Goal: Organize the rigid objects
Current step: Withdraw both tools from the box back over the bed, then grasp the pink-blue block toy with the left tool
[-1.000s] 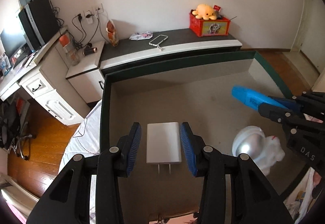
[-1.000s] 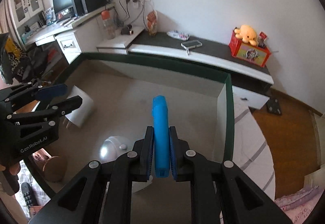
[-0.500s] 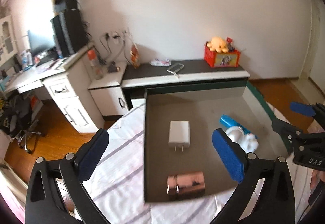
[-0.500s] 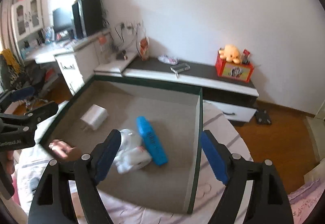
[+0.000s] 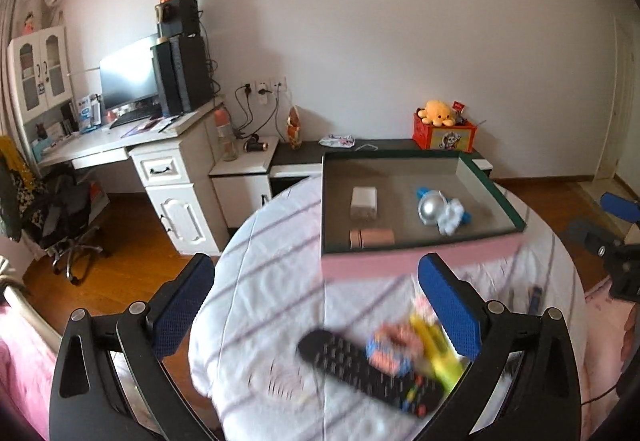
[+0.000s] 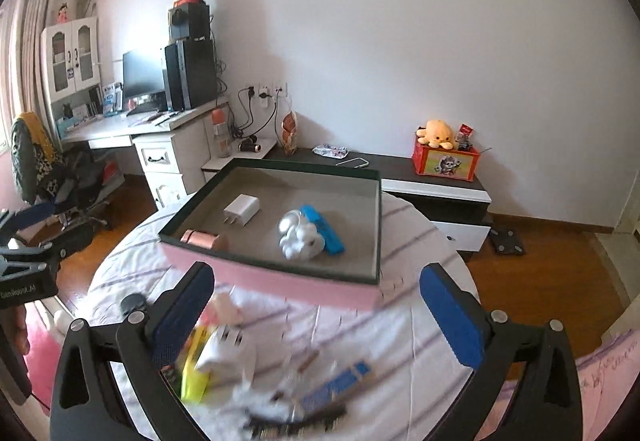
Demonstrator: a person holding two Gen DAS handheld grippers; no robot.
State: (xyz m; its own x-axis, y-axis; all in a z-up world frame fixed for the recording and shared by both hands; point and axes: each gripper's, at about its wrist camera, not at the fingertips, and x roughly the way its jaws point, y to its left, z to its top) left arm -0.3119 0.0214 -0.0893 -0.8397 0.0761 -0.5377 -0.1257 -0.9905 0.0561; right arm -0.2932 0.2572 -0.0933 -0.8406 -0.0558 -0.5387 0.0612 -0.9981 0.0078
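A pink-sided tray (image 5: pixel 420 265) (image 6: pixel 280 283) with a dark green rim sits on a round table. In it lie a white charger (image 5: pixel 364 199) (image 6: pixel 242 209), a copper cylinder (image 5: pixel 372 237) (image 6: pixel 204 239), a silver-and-white toy (image 5: pixel 438 211) (image 6: pixel 298 235) and a blue bar (image 6: pixel 324 229). My left gripper (image 5: pixel 316 311) is open and empty above a black remote (image 5: pixel 360 373) and blurred colourful items (image 5: pixel 420 349). My right gripper (image 6: pixel 316 313) is open and empty above a white plug block (image 6: pixel 228 355), a yellow item (image 6: pixel 194 373) and a blue strip (image 6: pixel 340 385).
The table has a white striped cloth (image 5: pixel 272 281). Behind it stand a low dark cabinet (image 6: pixel 432 177) with a red box and orange plush (image 6: pixel 440 153), and a white desk (image 5: pixel 160 169) with a monitor. An office chair (image 5: pixel 60 217) stands at the left.
Both grippers let go of their objects, the charger and the blue bar, opened wide, and pulled back from the tray to above the loose items at the table's near side.
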